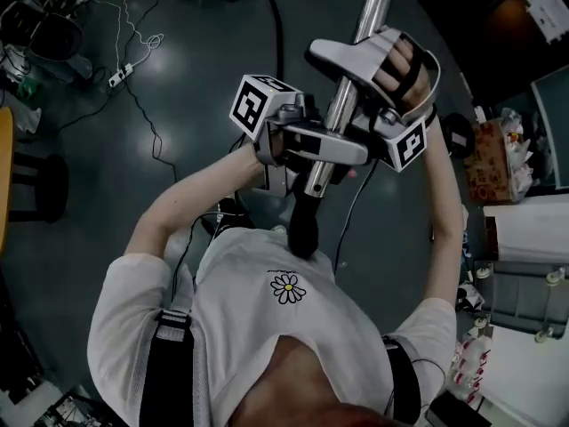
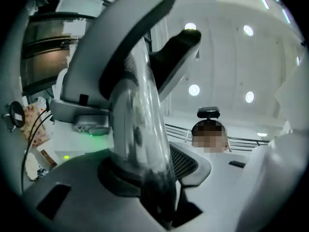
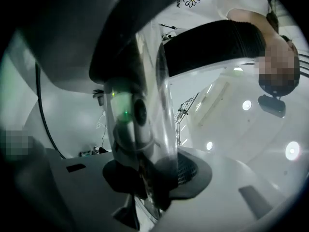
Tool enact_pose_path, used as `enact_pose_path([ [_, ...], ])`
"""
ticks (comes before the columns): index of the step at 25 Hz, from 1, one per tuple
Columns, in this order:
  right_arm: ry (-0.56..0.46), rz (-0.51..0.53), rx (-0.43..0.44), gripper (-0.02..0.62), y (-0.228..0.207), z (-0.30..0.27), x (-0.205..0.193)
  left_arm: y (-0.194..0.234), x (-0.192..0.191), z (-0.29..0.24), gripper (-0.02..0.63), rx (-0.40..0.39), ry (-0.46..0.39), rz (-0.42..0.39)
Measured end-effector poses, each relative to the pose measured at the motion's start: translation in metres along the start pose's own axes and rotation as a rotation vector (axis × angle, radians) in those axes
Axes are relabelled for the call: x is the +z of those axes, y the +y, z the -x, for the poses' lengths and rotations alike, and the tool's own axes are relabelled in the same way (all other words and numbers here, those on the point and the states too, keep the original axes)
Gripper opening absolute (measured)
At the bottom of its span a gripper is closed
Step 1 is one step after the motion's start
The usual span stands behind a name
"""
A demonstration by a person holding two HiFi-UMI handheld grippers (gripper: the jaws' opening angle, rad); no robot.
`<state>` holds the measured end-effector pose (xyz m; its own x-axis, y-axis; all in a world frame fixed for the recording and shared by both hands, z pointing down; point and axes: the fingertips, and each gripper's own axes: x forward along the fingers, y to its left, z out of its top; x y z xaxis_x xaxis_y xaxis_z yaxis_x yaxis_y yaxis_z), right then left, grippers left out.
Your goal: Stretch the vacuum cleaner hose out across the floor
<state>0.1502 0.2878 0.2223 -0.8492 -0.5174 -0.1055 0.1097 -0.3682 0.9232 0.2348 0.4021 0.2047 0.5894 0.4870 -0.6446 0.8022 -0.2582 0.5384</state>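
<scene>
Down by the floor's left edge, a power strip [image 1: 118,77] lies among loose cables, with a dark stool [image 1: 44,187] nearer the person. Now to the middle: the left gripper [image 1: 322,148] [image 2: 154,168] comes in from the left, and its claw is clamped across the shiny metal tube [image 1: 378,7] [image 2: 140,115] [image 3: 145,105], low on it. The tube slants up and away from the person's chest, well clear of the floor. The black ribbed hose [image 1: 302,225] [image 3: 212,42] hangs off the tube's lower end, right against the white daisy T-shirt [image 1: 284,327]. Another thick black length [image 1: 276,25] curves over the floor toward its far edge; I can't tell if it joins. Just higher up the tube, the right gripper [image 1: 351,92] [image 3: 154,173] has its claw pinched tight on it, pads either side. At the floor's right edge stand cluttered boxes [image 1: 493,163].
</scene>
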Motion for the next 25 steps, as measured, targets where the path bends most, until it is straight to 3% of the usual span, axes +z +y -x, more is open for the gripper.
enact_pose_path([
  [3,-0.017,-0.012,-0.032,0.127,-0.004,-0.004,0.002,0.003,0.005,0.003,0.162,0.054,-0.067,-0.002],
  [6,0.0,-0.04,-0.033,0.142,-0.008,0.0,-0.003,0.006,0.005,-0.001,0.155,0.086,-0.051,-0.009],
  [9,0.115,-0.184,-0.026,0.207,-0.018,0.015,-0.041,0.005,0.004,-0.006,0.15,0.121,0.001,-0.009],
  [11,0.24,-0.414,-0.09,0.25,-0.036,0.039,-0.089,0.003,-0.001,-0.005,0.139,0.175,0.031,-0.045],
  [14,0.334,-0.953,-0.211,0.25,-0.046,0.083,-0.129,0.011,-0.006,0.002,0.135,0.309,0.063,-0.151],
  [15,0.326,-1.067,-0.167,0.25,-0.036,0.09,-0.12,0.013,-0.003,0.005,0.129,0.337,0.05,-0.175],
  [16,0.317,-1.121,-0.06,0.25,-0.016,0.095,-0.1,0.012,0.003,0.007,0.123,0.356,0.027,-0.196],
  [18,0.378,-1.116,0.253,0.25,0.044,0.114,-0.048,0.008,0.017,0.009,0.123,0.406,-0.002,-0.257],
  [19,0.428,-1.147,0.364,0.25,0.074,0.129,-0.02,0.004,0.023,0.01,0.123,0.432,-0.011,-0.294],
  [22,0.538,-1.393,0.475,0.25,0.131,0.181,0.065,-0.011,0.033,0.01,0.12,0.467,-0.065,-0.37],
  [25,0.614,-1.472,0.6,0.25,0.166,0.226,0.134,-0.022,0.045,0.007,0.11,0.476,-0.117,-0.404],
])
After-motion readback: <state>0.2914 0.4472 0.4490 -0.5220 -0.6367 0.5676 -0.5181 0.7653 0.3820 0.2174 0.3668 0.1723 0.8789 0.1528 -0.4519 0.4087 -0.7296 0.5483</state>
